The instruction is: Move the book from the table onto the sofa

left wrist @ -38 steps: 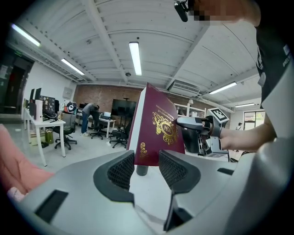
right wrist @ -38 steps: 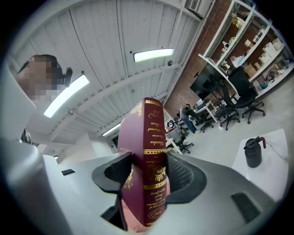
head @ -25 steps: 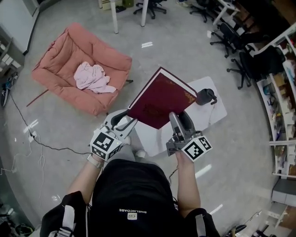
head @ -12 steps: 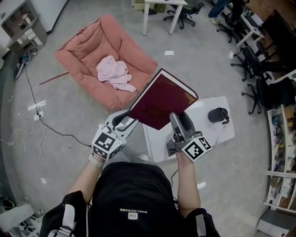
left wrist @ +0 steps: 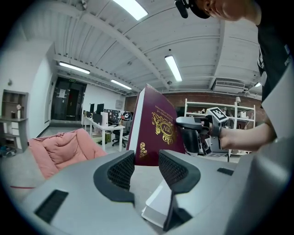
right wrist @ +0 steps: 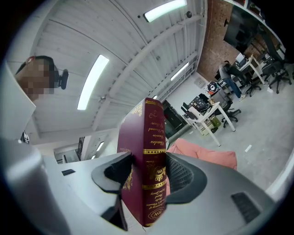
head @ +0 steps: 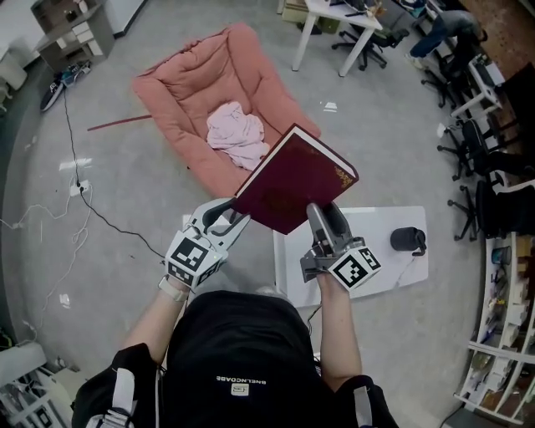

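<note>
A maroon book (head: 292,178) with gold print hangs tilted in the air between both grippers. My right gripper (head: 322,219) is shut across its spine end; the spine (right wrist: 149,151) fills the gap between the pads. My left gripper (head: 224,216) holds the lower left corner, and the book (left wrist: 161,128) dips between its pads (left wrist: 121,170). The right gripper (left wrist: 197,133) also shows beside the cover. The pink sofa (head: 192,92) lies ahead on the floor, up and left of the book, with a pale pink cloth (head: 236,134) on its seat. The white table (head: 368,251) is below and to the right.
A black mug (head: 408,240) stands on the white table. Cables (head: 84,201) trail over the grey floor to the left. A white desk (head: 334,17) and office chairs (head: 468,134) stand at the back and right, and a low shelf (head: 67,29) at the back left.
The view has swung toward the sofa, which now sits nearer the middle, just beyond the book. The table has slid to the lower right. Both grippers keep the same hold on the book.
</note>
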